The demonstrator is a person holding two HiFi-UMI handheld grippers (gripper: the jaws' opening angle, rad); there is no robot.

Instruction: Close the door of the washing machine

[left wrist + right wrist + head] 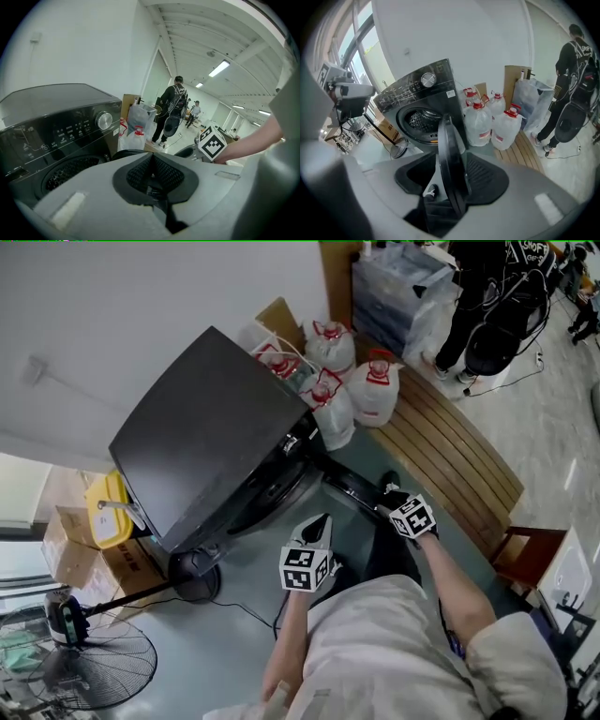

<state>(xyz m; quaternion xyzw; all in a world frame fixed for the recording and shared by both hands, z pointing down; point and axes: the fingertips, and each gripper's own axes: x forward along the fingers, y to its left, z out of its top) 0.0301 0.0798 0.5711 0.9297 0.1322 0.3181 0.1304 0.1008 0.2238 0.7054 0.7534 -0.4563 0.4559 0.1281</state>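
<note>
A pale grey floor [246, 594] is running up to a white wall [141, 306], and the dark washing machine [211, 437] is standing against that wall, at ten o'clock from the person's hands. Its door [449, 154] is hanging wide open, swung out toward four o'clock. The door's rim is sitting edge-on between the jaws of the right gripper [392, 495]. Those jaws are standing apart, with a gap showing on one side of the rim. The left gripper [319, 526] is hovering near the machine's front, its jaws pressed together on nothing.

Red-capped water jugs [375, 390] are crowding just beside the machine at twelve o'clock, behind the open door. A wooden slatted platform [459, 456] is stretching off at two o'clock, with stacked storage bins [394, 292] and a person in black [487, 306] beyond it. At eight o'clock a floor fan [89, 662] is sitting near cardboard boxes [70, 554] and a yellow container [108, 512].
</note>
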